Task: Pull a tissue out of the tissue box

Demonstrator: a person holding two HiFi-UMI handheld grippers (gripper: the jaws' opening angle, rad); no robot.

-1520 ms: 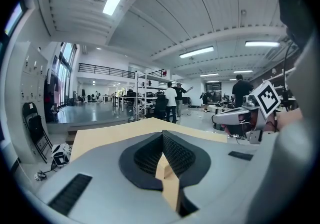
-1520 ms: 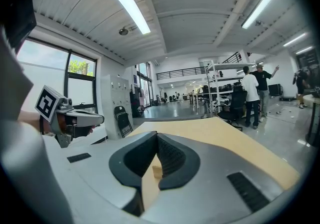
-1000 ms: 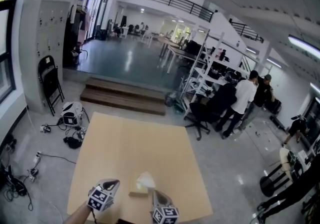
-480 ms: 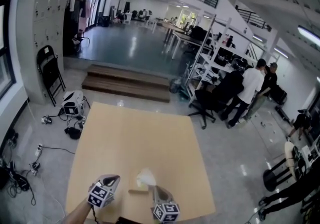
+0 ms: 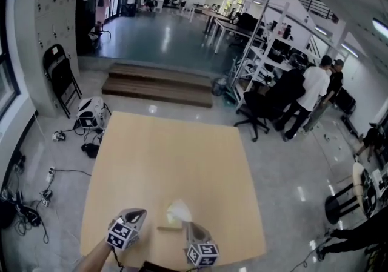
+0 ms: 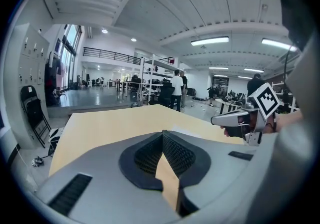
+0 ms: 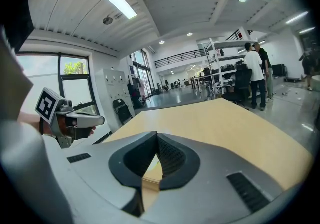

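- The left gripper (image 6: 162, 135) has its jaws pressed together at the tips, with nothing between the pads. Only bare bench shows through the slot beneath them.
- The right gripper (image 7: 156, 137) is likewise closed and holds nothing. Its jaws meet in a thin line.
- In the head view both grippers hover over the near edge of the bench (image 5: 170, 155) and point away from the person. The left one is held by a bare hand.
- The tissue box (image 5: 168, 225) sits on the bench between the two grippers and just ahead of them. It is near the right gripper's tip and a little apart from the left, and neither touches it.
- The box is small, low and pale tan, close to the colour of the wood.
- A white tissue (image 5: 179, 209) stands crumpled out of its top, leaning slightly to the right.
- Beyond the bench lie dark steps (image 5: 157, 86), with a folding chair (image 5: 60, 77) at the left wall.
- At the right, people (image 5: 315, 92) stand beside a shelving rack (image 5: 260, 53).
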